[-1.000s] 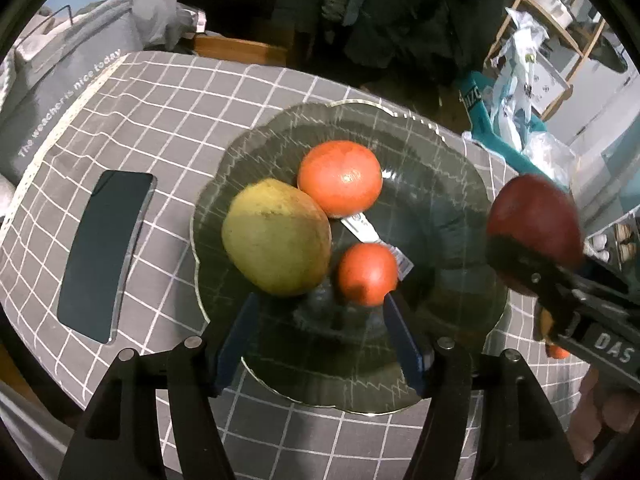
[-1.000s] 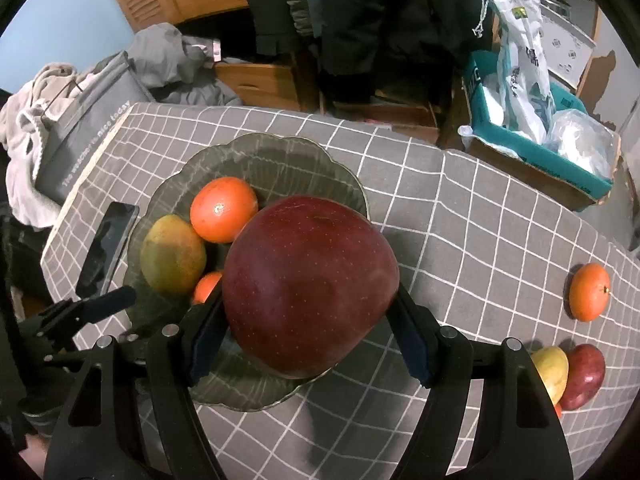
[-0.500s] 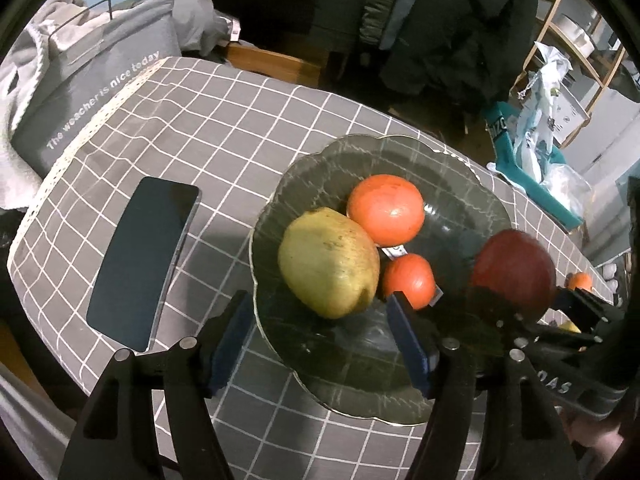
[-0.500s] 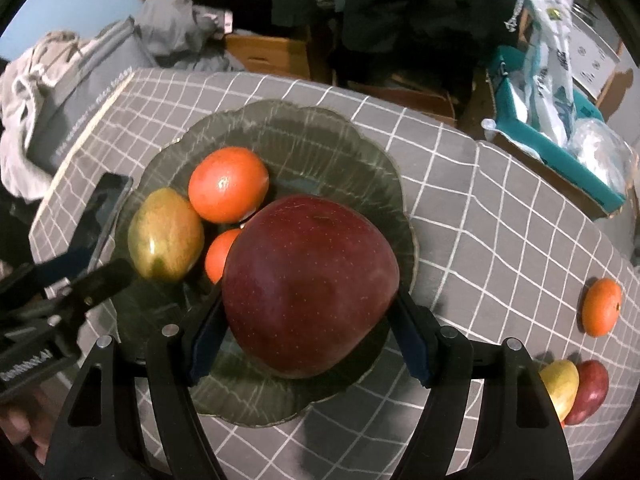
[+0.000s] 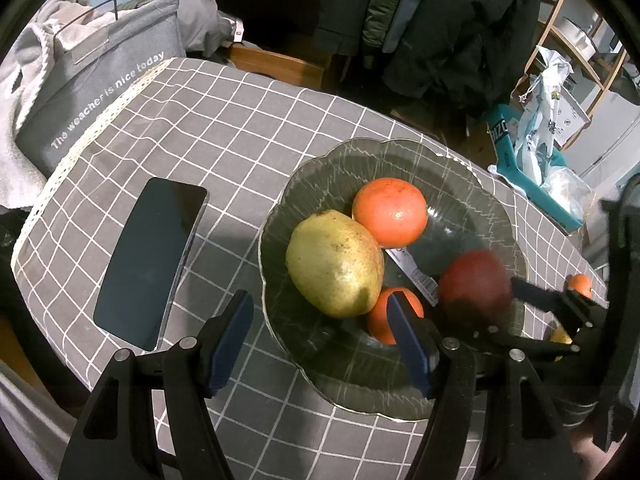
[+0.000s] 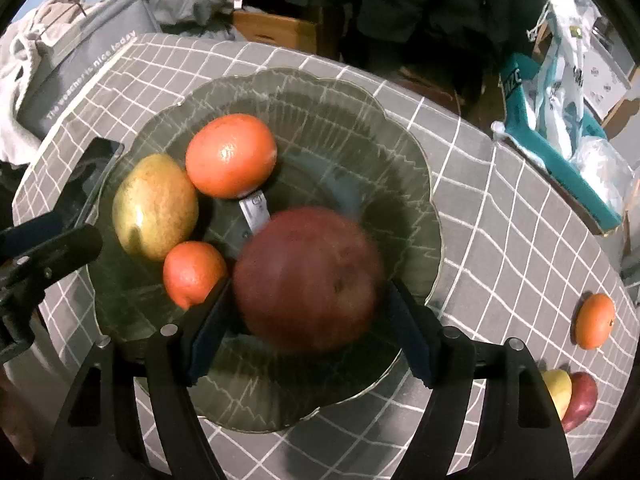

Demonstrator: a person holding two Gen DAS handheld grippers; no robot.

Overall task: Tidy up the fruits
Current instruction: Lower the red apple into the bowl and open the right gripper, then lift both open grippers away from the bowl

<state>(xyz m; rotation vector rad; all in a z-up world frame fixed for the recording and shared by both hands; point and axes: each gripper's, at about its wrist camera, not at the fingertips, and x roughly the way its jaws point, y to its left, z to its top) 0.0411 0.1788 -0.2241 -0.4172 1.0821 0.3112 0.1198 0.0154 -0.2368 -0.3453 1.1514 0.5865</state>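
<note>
A dark glass plate (image 6: 360,120) holds a large orange (image 6: 231,156), a yellow-green mango (image 6: 156,212) and a small orange (image 6: 192,272). A big red apple (image 6: 308,280) is blurred just over the plate's floor, between the fingers of my right gripper (image 6: 308,286). Those jaws are opening, and the blue pads stand off the apple's sides. My left gripper (image 5: 320,304) is open over the plate's near left rim (image 5: 276,332) with nothing gripped. In the left wrist view the apple (image 5: 474,280) sits right of the small orange (image 5: 378,316).
A dark phone (image 5: 152,264) lies on the checked cloth left of the plate. A grey fabric bag (image 5: 100,88) stands past the table's left edge. On the cloth at far right lie an orange (image 6: 595,322), a yellow fruit (image 6: 558,388) and a red fruit (image 6: 582,400).
My right gripper came lower over the plate and its jaws widened. The apple has come free of the pads and is blurred. The left gripper drifted left toward the plate's rim.
</note>
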